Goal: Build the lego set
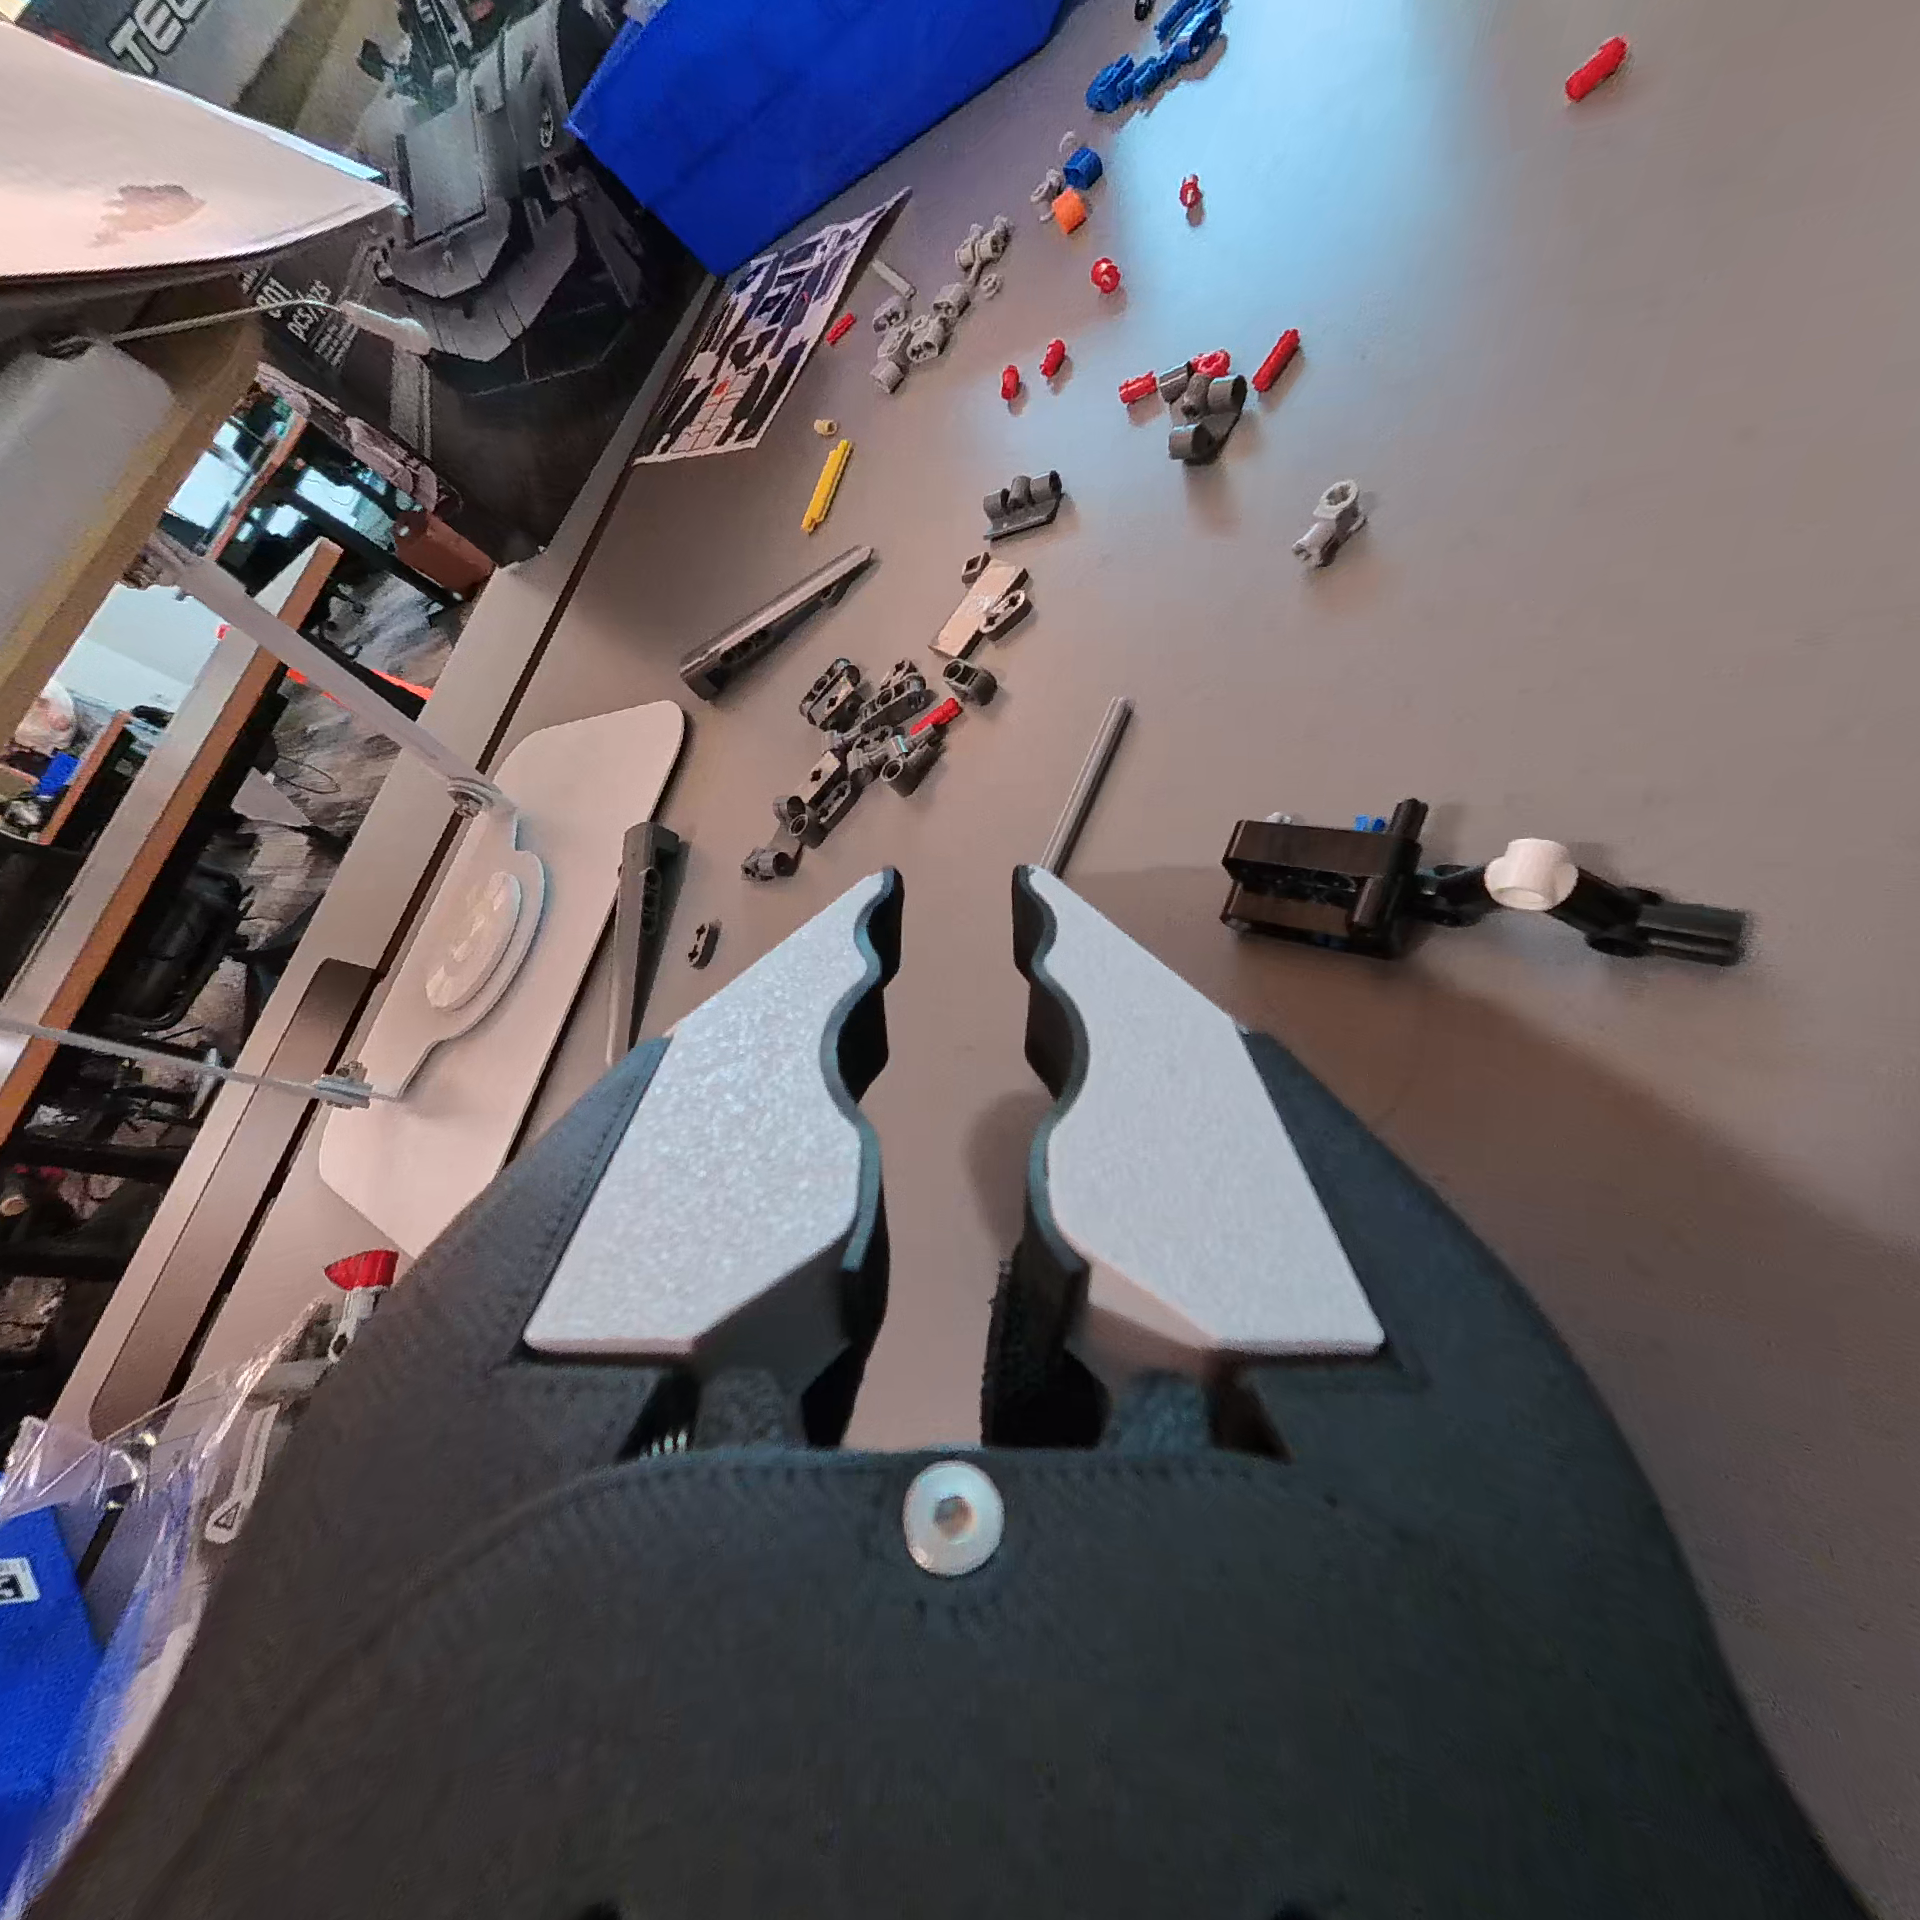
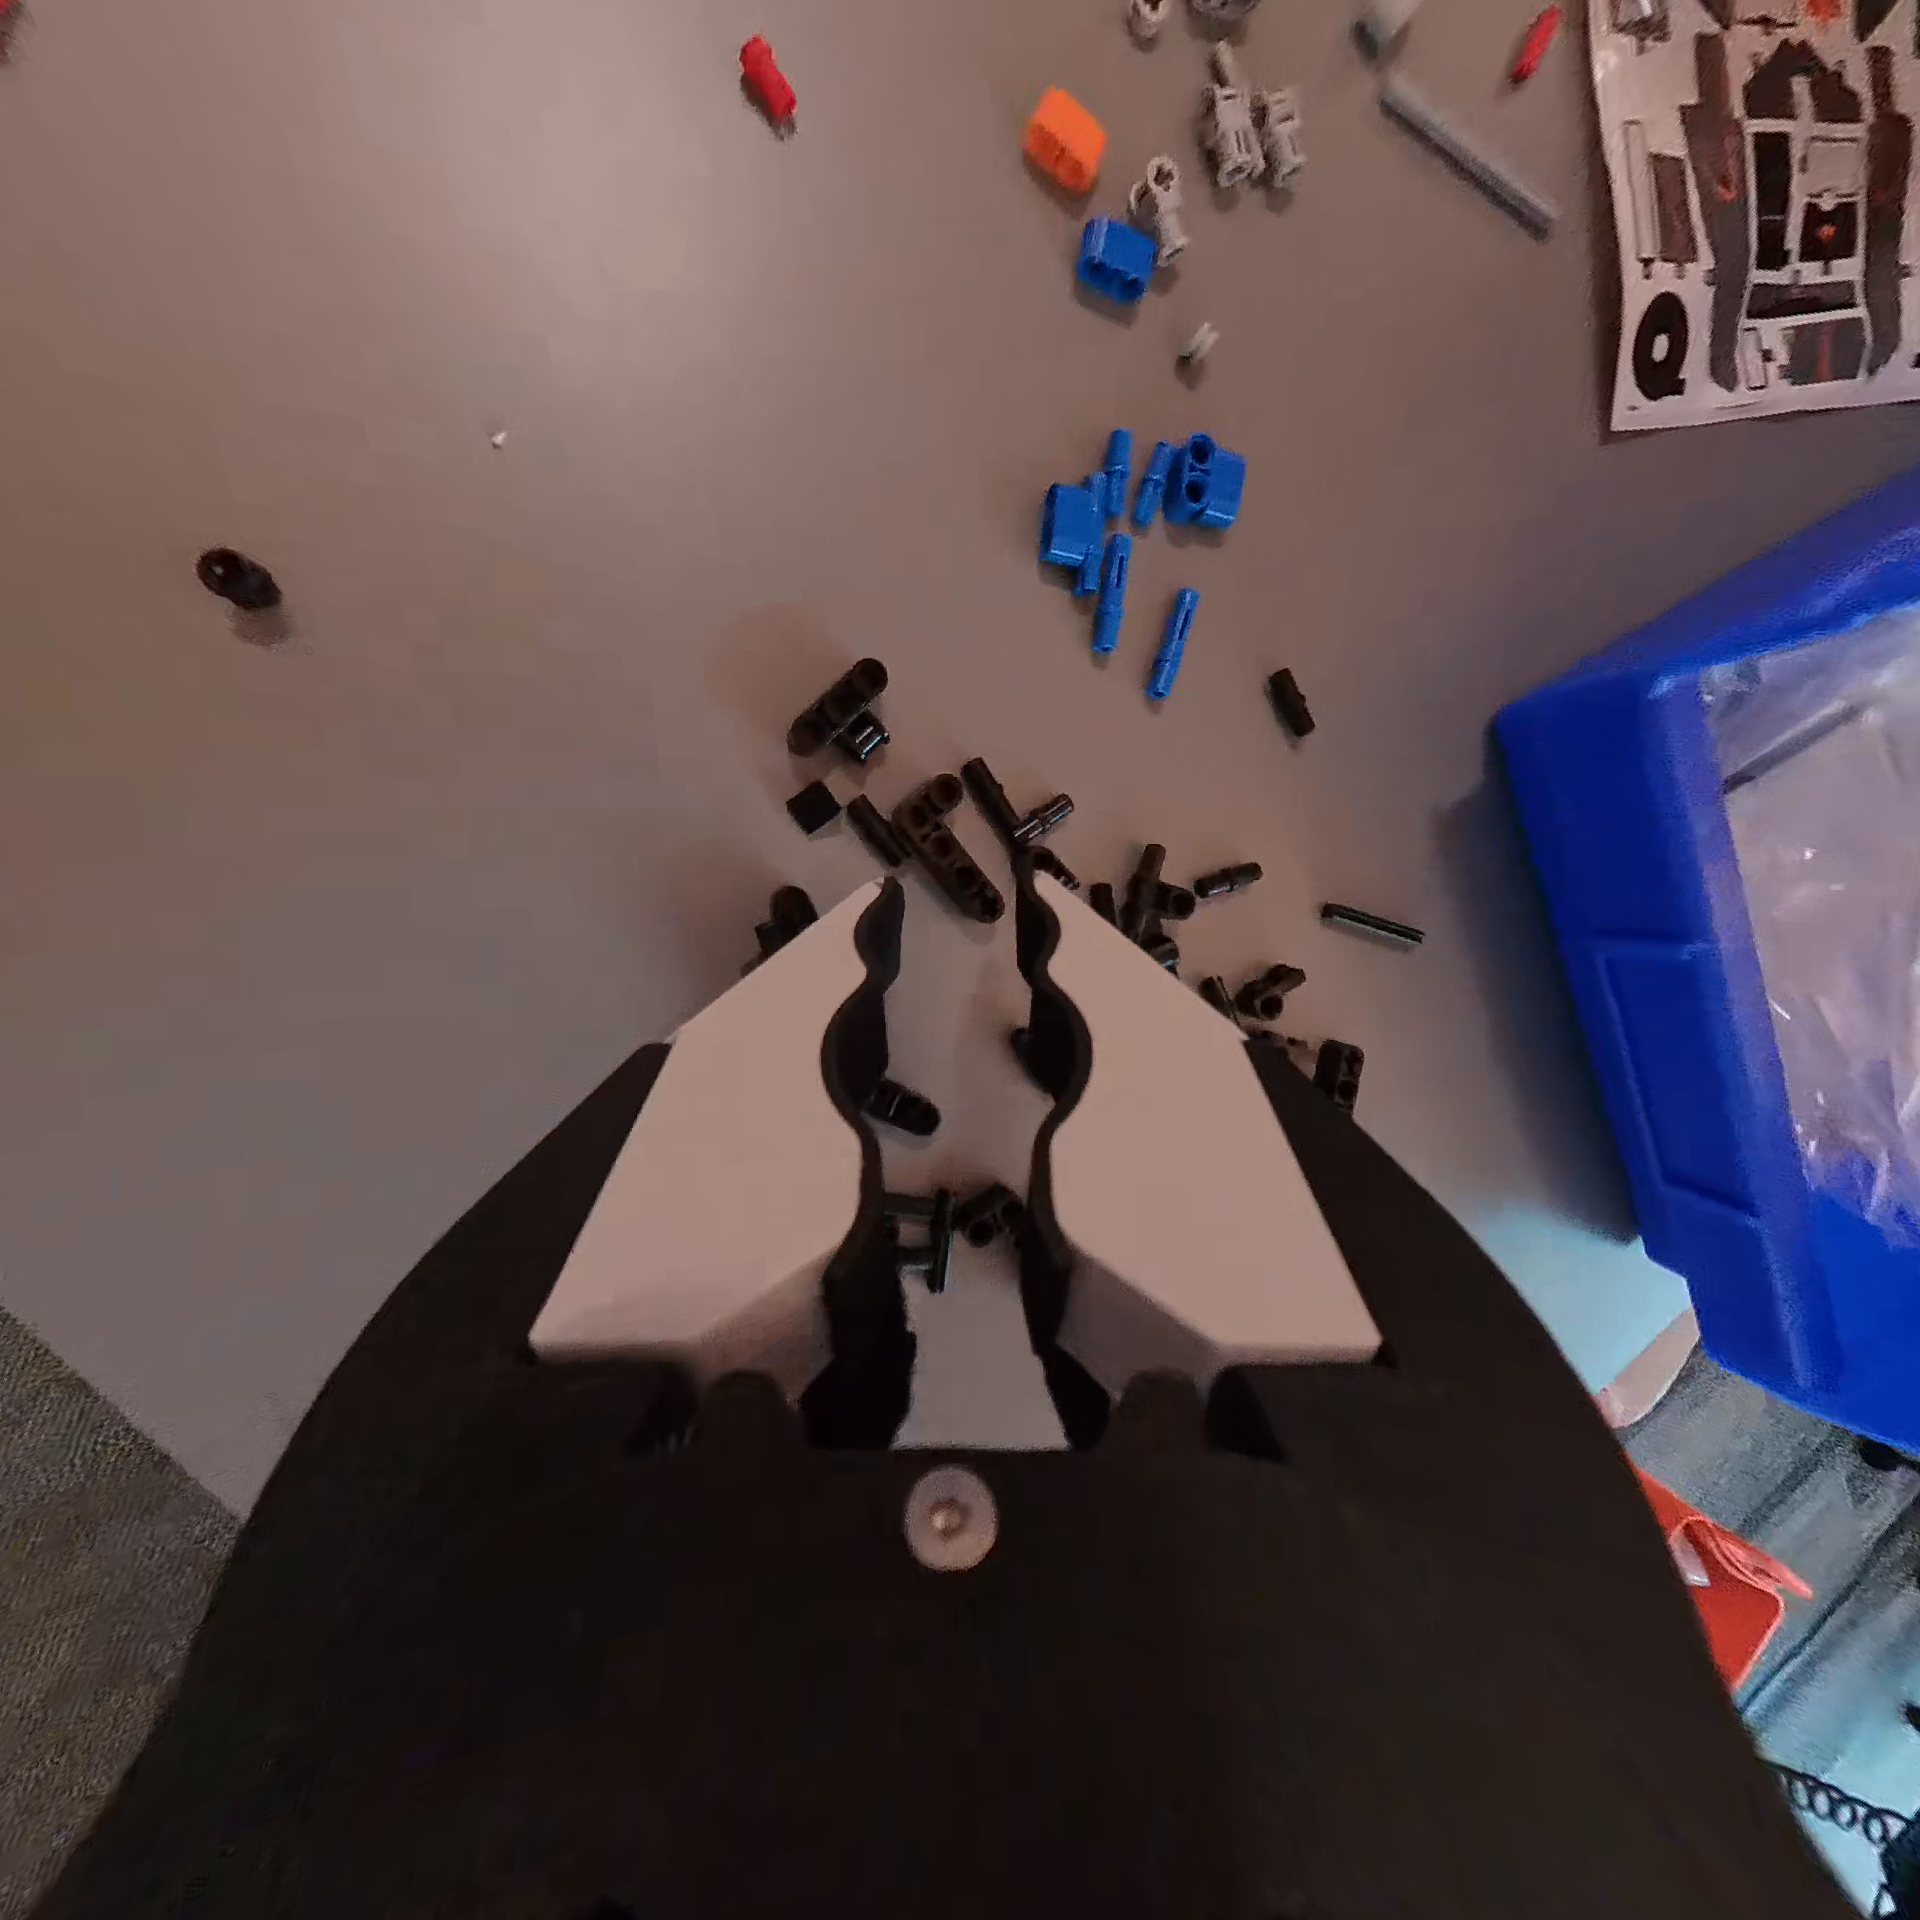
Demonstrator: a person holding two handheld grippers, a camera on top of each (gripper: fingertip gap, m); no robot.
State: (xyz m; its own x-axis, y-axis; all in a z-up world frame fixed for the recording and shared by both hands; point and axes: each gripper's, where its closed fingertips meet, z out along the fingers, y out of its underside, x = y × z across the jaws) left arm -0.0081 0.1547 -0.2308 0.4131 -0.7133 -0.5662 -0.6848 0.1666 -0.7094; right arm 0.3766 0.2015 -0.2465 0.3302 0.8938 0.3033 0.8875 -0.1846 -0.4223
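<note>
Left gripper: jaws a narrow way apart, nothing between them; it hangs over bare desk.
Right gripper: jaws likewise parted a little, nothing clamped; it hangs over a scatter of black pieces lying on the desk below and showing through the gap.
Blue bin: right of the right gripper, clear bags inside; seen far off at the top of the left wrist view.
Box: printed carton standing at the desk's far-left edge.
Sticker sheet: flat on the desk by the bin, well ahead of the left gripper.
Black assembly: right of the left gripper's tips and apart from them, a white bush on its arm.
Grey axle: just ahead of the left gripper's right fingertip, running away from it.
Black beam: just ahead of the right gripper's tips, in line with the gap.
Grey connectors: a heap ahead-left of the left gripper.
Blue pins: a cluster well ahead of the right gripper.
Red pins: strewn far ahead of the left gripper.
Orange piece: far end of the desk.
</note>
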